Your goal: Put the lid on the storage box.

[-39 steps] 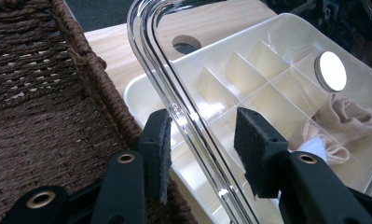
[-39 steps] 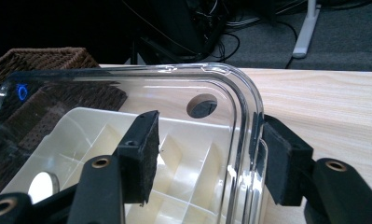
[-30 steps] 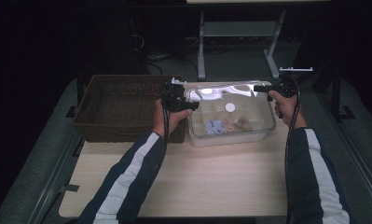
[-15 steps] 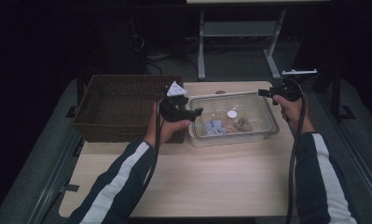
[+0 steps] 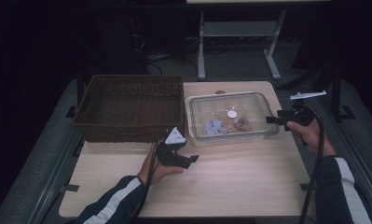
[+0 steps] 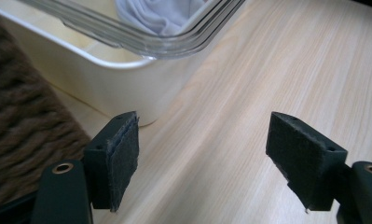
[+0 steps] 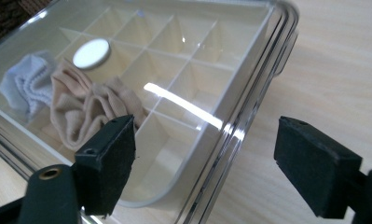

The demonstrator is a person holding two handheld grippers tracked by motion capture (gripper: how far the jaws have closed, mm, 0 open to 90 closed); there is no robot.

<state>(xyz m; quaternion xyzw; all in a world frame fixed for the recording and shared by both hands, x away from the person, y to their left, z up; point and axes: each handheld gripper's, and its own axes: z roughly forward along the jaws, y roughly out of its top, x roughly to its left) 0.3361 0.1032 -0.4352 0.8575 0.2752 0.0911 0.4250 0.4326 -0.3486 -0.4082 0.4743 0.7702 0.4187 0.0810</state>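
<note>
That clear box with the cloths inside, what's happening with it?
A person holds a gripper in each hand at a wooden table. The clear lid lies on the divided box, with a white cloth and a beige cloth in its compartments. Both grippers have just been opening, nothing between their jaws: the left gripper sits in front of the box near the wicker basket, the right gripper at the box's right end.

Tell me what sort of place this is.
Probably a lab or workshop set up for recording: a wooden table on dark floor, holding a wicker basket and a lidded clear box of socks, with a metal stand behind.
</note>
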